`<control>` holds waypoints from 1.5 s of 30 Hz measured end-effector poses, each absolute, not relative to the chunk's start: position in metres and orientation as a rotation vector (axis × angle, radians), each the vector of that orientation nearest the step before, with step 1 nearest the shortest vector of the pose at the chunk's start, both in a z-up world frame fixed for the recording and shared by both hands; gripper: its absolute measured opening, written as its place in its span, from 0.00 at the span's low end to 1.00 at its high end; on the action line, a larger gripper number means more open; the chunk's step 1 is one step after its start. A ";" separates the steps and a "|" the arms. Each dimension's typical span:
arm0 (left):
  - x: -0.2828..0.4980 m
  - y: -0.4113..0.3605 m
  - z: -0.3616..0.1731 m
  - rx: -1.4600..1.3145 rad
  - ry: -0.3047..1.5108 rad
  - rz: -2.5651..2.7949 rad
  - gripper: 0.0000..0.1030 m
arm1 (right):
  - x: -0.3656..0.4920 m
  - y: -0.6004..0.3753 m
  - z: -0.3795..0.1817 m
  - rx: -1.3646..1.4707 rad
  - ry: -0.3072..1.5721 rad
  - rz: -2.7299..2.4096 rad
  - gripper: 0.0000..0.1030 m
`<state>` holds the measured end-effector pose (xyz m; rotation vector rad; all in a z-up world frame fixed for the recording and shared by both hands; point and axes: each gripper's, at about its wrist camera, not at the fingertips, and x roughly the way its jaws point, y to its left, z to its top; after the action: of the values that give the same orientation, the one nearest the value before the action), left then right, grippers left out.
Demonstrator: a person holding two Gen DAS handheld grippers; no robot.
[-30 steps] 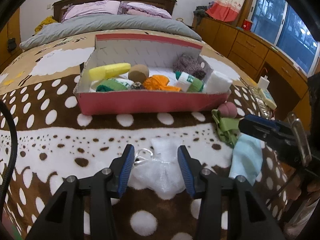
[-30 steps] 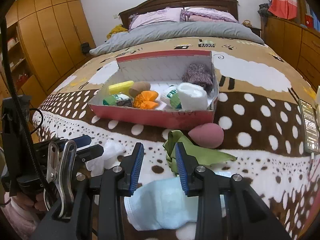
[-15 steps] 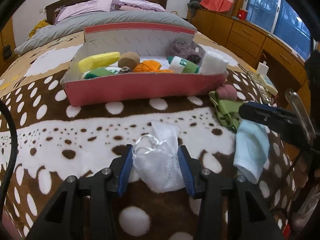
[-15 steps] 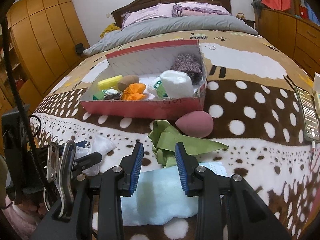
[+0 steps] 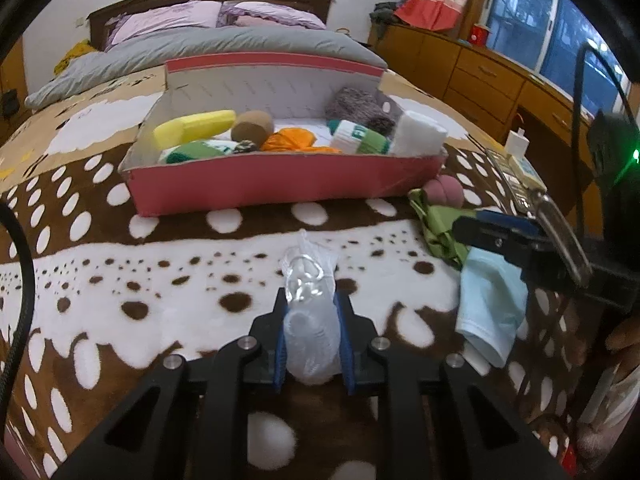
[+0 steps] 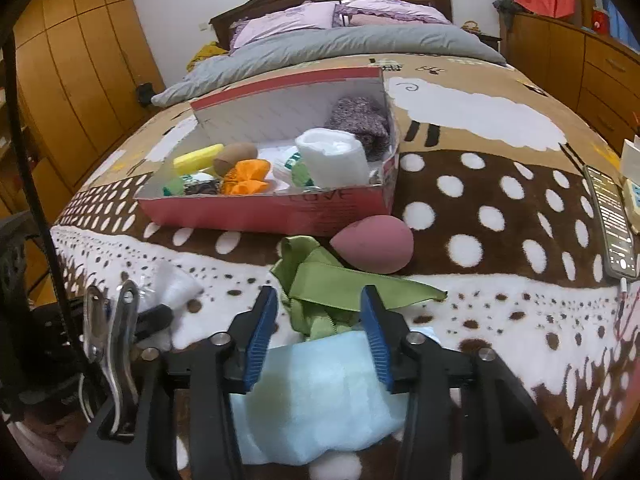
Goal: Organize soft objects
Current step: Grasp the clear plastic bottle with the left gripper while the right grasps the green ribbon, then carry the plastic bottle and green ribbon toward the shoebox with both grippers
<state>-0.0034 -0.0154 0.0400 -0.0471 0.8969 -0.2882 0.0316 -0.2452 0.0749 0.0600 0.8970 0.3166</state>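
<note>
Already sorted: a yellow sponge (image 5: pixel 194 130), a brown ball (image 5: pixel 253 126), an orange bow (image 6: pixel 245 177), green-and-white rolls, a white roll (image 6: pixel 332 157) and a purple knit piece (image 6: pixel 360 120) are seen lying inside the red box (image 5: pixel 280 184), which stands on the bed well ahead of both tongs.
Still loose: four soft things are counted on the blanket (image 5: pixel 160 264) outside the box, so the task is judged to be somewhat past halfway.
Left tongs (image 5: pixel 311 344): clenched on a white mesh pouch (image 5: pixel 308 320), which is squeezed between the blue pads and rests on the blanket.
Right tongs (image 6: pixel 318 338): the jaws are opening; a pale blue cloth (image 6: pixel 316 404) lies under and between them, not pinched, and a green ribbon (image 6: pixel 320 280) is bunched just ahead of the tips.
Pink sponge (image 6: pixel 374 242): found beyond the ribbon, ahead and slightly to the right of the right tongs, close to the box's near corner.
Only in the left view: the squeezed pouch between the pads, and the window side of the room.
Only in the right view: the whole teardrop shape of the pink sponge, the spread ribbon, a phone (image 6: pixel 612 220) far to the right, and the wardrobe wall.
Shared: each view catches the other tongs at its edge.
</note>
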 end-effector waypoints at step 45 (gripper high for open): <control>-0.001 -0.001 0.070 -0.077 0.821 -0.261 0.21 | 0.019 -0.214 0.105 0.002 0.767 0.443 0.15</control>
<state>-0.0013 -0.0013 0.0697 -0.0772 0.8210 -0.2610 0.0192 -0.2143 0.1046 0.0023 0.7667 0.4427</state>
